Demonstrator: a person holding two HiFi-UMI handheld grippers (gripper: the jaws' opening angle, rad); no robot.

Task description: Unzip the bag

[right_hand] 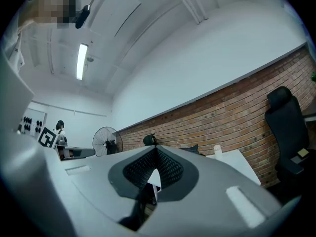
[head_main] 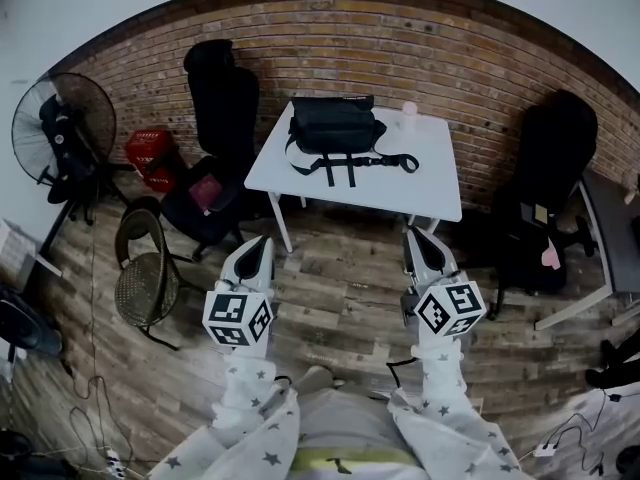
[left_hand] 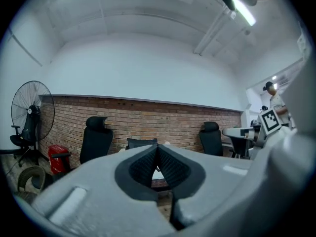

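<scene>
Brick wall [head_main: 420, 53] runs across the top of the head view, with a wooden floor [head_main: 340, 303] below it. A white table [head_main: 430, 183] stands against the wall at upper centre of the frame. The black bag [head_main: 335, 126] lies on the table's upper left part, its straps [head_main: 345, 165] trailing toward the table's near edge. No view is close enough to show the zip. A small pale bottle [head_main: 409, 110] stands just right of the bag.

One black office chair [head_main: 224, 103] is left of the table and another [head_main: 556, 158] is at the right. A standing fan [head_main: 58, 120] is at the far left, with a red crate [head_main: 150, 151] between it and the left chair. A round woven chair [head_main: 146, 280] sits lower left.

The left gripper [head_main: 261, 242] and the right gripper [head_main: 414, 234] show in the lower middle of the frame, side by side and apart from each other. Both are below the table's near edge and touch nothing. Each carries a marker cube, one on the left [head_main: 238, 318] and one on the right [head_main: 450, 308]. Star-patterned sleeves [head_main: 245, 398] reach up to them from the bottom edge.

In the left gripper view the ribbed pads [left_hand: 170, 166] meet at their tips, so the jaws are closed with nothing between them; the bag shows small beyond them. The right gripper view shows the same: pads [right_hand: 168, 169] together, holding nothing, with the table beyond.
</scene>
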